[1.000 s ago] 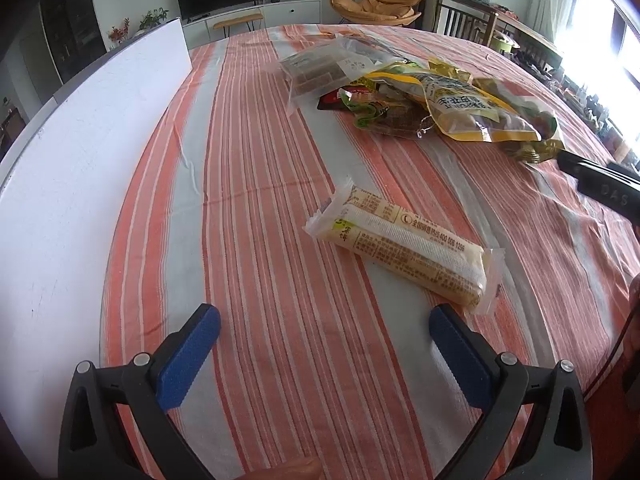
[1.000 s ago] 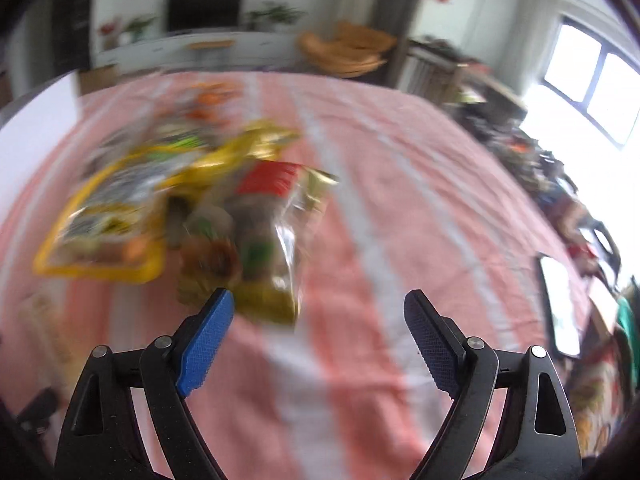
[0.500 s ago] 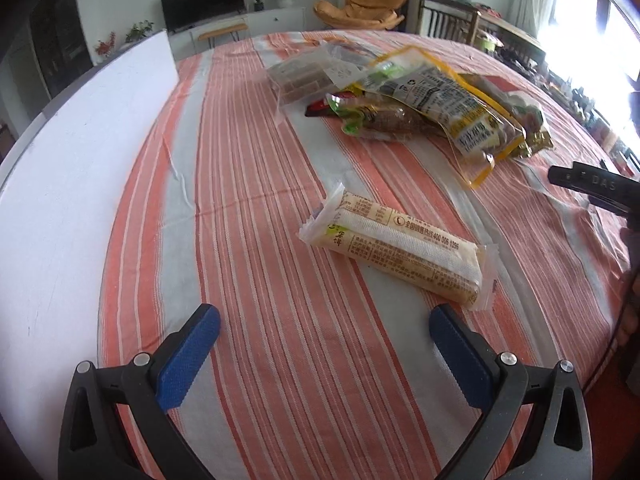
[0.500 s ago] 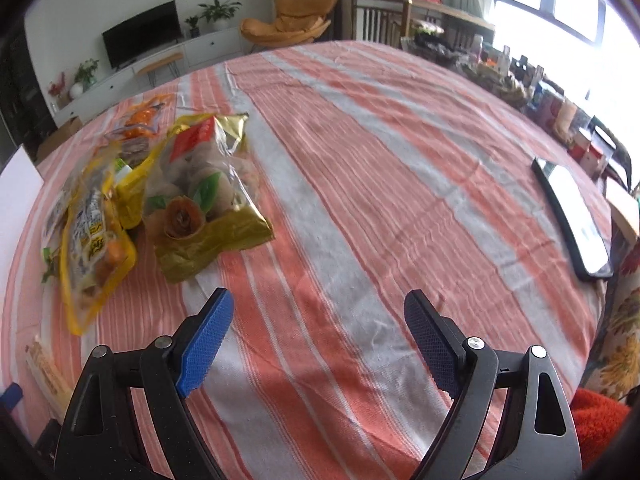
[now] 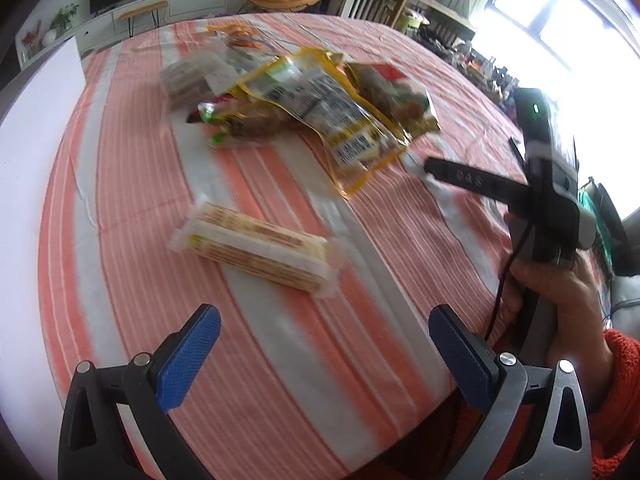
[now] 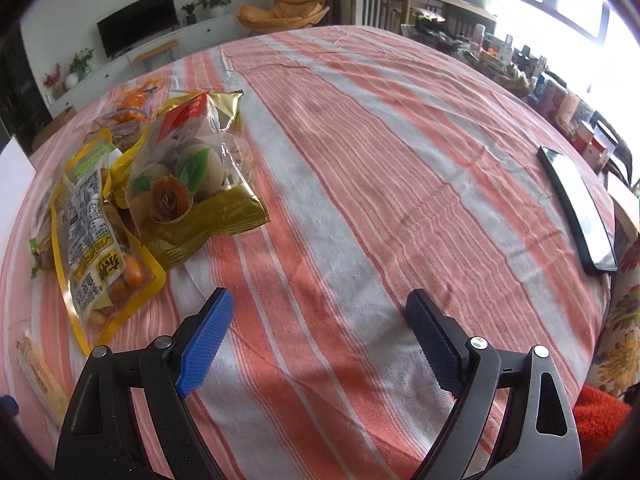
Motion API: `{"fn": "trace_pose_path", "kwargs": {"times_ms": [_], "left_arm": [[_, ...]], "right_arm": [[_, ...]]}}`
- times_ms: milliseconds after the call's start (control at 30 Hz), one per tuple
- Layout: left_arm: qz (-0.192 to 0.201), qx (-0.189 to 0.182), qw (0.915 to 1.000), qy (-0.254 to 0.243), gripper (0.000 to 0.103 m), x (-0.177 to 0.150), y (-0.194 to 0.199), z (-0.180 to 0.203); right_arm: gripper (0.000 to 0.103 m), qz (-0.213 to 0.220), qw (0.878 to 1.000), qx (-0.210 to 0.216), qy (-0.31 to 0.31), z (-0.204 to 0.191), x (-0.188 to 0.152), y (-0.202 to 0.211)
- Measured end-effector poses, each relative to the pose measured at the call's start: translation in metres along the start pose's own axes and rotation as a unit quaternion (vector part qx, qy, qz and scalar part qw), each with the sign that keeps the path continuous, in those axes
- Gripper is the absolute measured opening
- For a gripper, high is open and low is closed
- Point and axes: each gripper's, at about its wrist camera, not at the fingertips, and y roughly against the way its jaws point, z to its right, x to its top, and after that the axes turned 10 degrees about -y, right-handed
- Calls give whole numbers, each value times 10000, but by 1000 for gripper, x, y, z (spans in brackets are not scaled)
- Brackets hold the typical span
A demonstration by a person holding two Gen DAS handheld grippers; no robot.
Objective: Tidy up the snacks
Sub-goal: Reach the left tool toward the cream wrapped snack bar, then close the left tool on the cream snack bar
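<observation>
The cracker pack (image 5: 256, 249) lies flat on the striped desk (image 5: 132, 184), its long axis running from far left to near right. It sits just beyond the left tool (image 5: 325, 354), between the lines of the two blue pads and apart from both; that tool gapes wide and holds nothing. Farther off lies a pile of snack bags, the yellow-edged bag (image 5: 320, 110) on top. The right tool (image 6: 316, 340) is also spread wide and empty over bare cloth, with the gold pastry bag (image 6: 192, 184) far left of it and a phone (image 6: 576, 208) at the right edge.
</observation>
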Motion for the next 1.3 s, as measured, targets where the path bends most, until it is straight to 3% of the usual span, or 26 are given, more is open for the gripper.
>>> {"fn": "trace_pose_path", "kwargs": {"times_ms": [100,267,433,867,1033,1167,1233,1300], "left_arm": [[-92,138,9998,115,103,-1,-9,2],[-142,-187,9984,514,103,-2,-24,-5],[-4,-210,9982,557,103,9,-28,-8],[57,164,9998,26,103,42,-49,-16],[153,13,9998,151,103,63,-56,-37],[174,-266,9979,572,103,70,-56,-60],[140,-116,9974,700,103,67,-54,-62],[13,349,9977,573,103,64,-55,-57]], "right_arm": [[90,2,10000,-3,0,0,1,-1],[90,6,10000,-5,2,0,0,-1],[91,8,10000,-6,3,0,0,-2],[91,12,10000,-5,2,0,0,-3],[91,17,10000,-11,3,-1,0,-3],[91,15,10000,-3,4,0,0,-3],[91,18,10000,-7,5,-1,0,-3],[91,21,10000,-10,3,-1,0,-3]]}}
